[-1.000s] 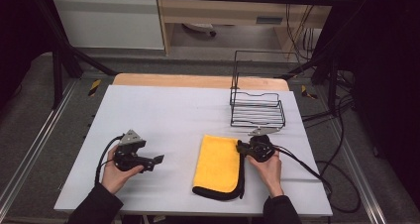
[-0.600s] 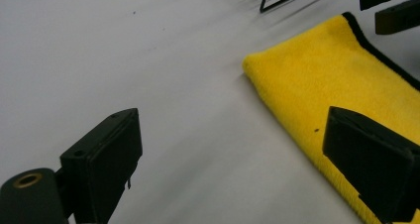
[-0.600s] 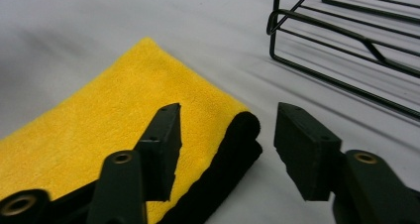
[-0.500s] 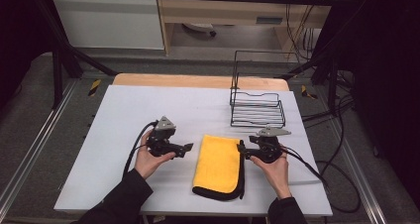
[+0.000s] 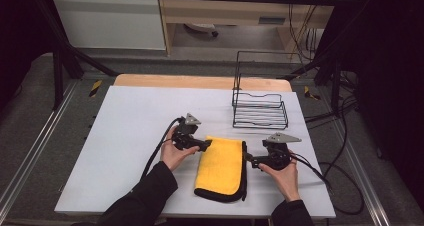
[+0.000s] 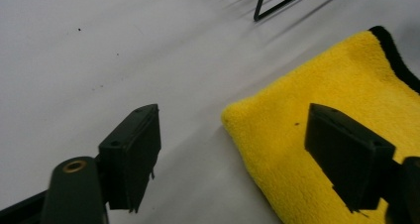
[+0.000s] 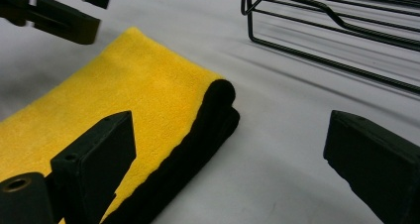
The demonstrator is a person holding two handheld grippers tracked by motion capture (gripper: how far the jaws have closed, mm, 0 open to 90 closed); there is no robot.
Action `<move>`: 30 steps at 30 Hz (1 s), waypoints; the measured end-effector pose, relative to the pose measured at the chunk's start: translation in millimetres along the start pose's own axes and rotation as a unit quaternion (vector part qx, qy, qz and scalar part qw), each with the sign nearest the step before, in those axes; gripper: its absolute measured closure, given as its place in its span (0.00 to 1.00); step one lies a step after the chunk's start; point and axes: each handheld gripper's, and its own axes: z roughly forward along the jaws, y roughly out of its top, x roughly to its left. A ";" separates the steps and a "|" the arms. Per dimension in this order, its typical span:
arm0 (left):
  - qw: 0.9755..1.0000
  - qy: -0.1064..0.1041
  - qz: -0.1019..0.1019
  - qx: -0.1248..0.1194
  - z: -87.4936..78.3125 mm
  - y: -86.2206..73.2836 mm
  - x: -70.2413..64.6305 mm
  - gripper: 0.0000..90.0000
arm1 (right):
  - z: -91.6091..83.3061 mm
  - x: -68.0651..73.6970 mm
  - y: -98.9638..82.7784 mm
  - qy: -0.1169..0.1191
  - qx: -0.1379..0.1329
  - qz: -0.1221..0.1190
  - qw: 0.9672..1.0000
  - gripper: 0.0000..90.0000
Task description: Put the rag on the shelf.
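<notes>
Since the earlier high views, the left gripper (image 5: 206,145) has travelled across the white table top (image 5: 130,121) from the left side to the near-left corner of the folded yellow microfibre cloth with black edging (image 5: 222,166), while the right gripper (image 5: 248,159) has backed slightly off the cloth's right edge. The right jaws have just been opening and now stand wide, one hanging over the yellow pile and the other over bare table, with the black-trimmed fold (image 7: 198,144) lying loose between them, so nothing is held. The left jaws have just been closing a little yet remain wide apart; in the left gripper view one hangs over the table and the other over the cloth (image 6: 317,149), its corner lying between them without being pinched.

The cloth lies flat at the front middle of the table, folded into a narrow rectangle, well apart from the black wire rack (image 5: 260,113) standing behind it to the right. One fold looks finished and released. What seems left is for the left gripper to seize that corner for a further fold or move; no grip has been made yet.
</notes>
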 end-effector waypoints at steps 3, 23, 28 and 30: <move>1.000 -0.002 -0.009 0.011 7.8 0.5 4.1 0.32 | -1.1 0.3 0.2 0.003 -0.006 0.001 1.000 0.07; 0.998 -0.041 -0.033 0.030 25.4 -4.6 5.6 0.74 | 3.9 -0.8 1.3 0.005 0.009 0.022 1.000 0.09; 0.999 -0.035 -0.024 0.030 25.3 -5.0 0.2 0.81 | 14.2 -0.6 6.5 0.004 0.007 0.033 0.999 0.10; 0.999 -0.033 -0.019 0.029 25.3 -5.3 -2.3 0.84 | 19.5 -1.0 8.9 0.000 0.008 0.034 0.999 0.11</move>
